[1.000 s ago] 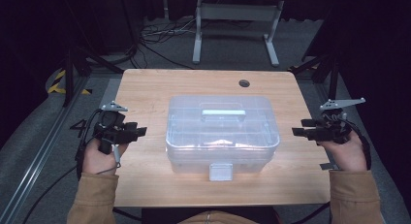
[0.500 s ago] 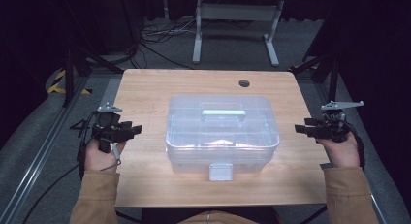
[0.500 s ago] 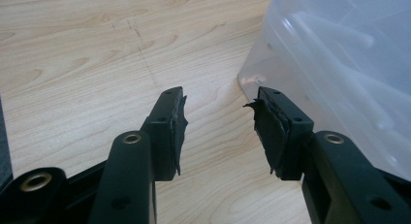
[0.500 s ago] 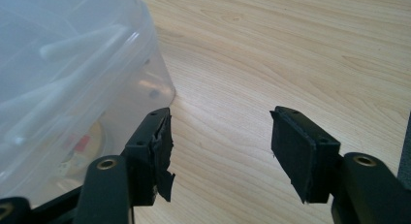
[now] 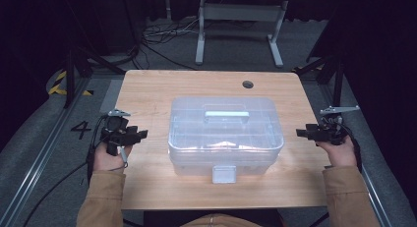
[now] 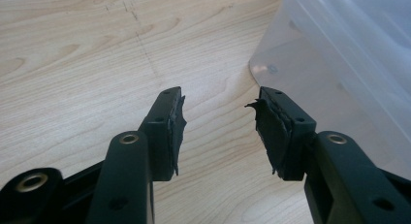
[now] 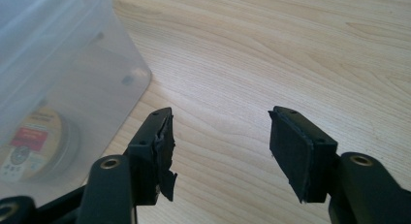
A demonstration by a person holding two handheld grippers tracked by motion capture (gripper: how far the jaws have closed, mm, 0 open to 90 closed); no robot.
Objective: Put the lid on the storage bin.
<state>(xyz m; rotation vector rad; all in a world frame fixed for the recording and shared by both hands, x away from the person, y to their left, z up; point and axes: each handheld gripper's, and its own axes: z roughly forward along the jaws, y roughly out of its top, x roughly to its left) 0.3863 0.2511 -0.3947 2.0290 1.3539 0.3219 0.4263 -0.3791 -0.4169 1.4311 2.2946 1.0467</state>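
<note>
You're lining up on the clear lidded box (image 5: 225,133) sitting mid-worktop (image 5: 147,89), left tool (image 5: 143,134) and right tool (image 5: 300,132) flanking it, both gaping and empty, the left's jaws just opening wider. Next you're needing that front latch (image 5: 223,174), I'd guess. Pale wood worktop, dark room, cables trailing on the floor behind

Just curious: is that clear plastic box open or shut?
Shut: the lid sits flat on the box, front latch down.
</note>
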